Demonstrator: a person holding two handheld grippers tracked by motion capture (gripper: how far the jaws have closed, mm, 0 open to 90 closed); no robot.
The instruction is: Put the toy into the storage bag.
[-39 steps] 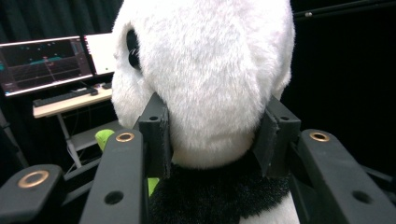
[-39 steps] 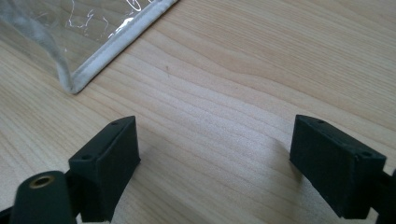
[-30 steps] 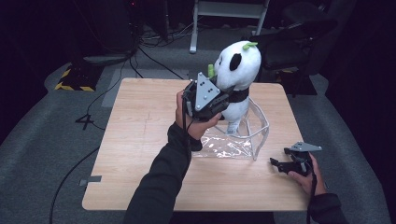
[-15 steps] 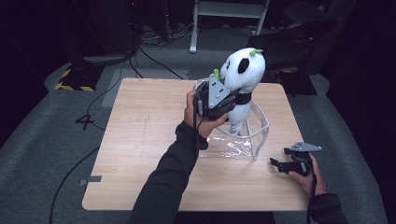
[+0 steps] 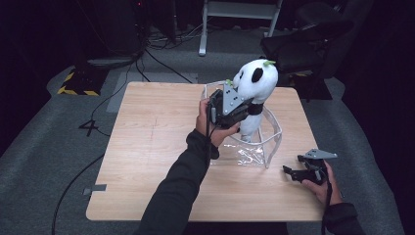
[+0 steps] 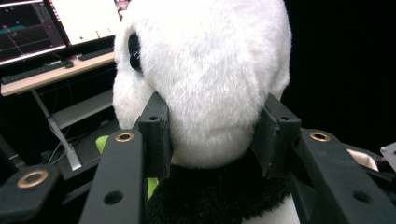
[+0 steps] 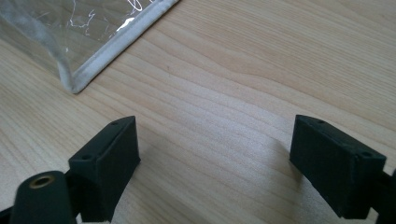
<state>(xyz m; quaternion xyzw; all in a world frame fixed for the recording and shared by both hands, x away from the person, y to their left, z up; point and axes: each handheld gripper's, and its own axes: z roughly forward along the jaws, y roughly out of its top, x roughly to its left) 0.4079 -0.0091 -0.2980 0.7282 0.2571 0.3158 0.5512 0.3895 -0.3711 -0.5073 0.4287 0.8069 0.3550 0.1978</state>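
I have the toy panda pinched at the neck in my left gripper, upright over the clear bag. It looks light and squashy, so the neck grips best. My right gripper rests wide open on the table.

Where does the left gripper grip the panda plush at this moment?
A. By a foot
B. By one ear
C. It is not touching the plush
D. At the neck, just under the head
D: in the left gripper view the left gripper has its jaws pressed against the panda plush on both sides where the white head meets the black collar; the high view shows it held upright in the clear bag.
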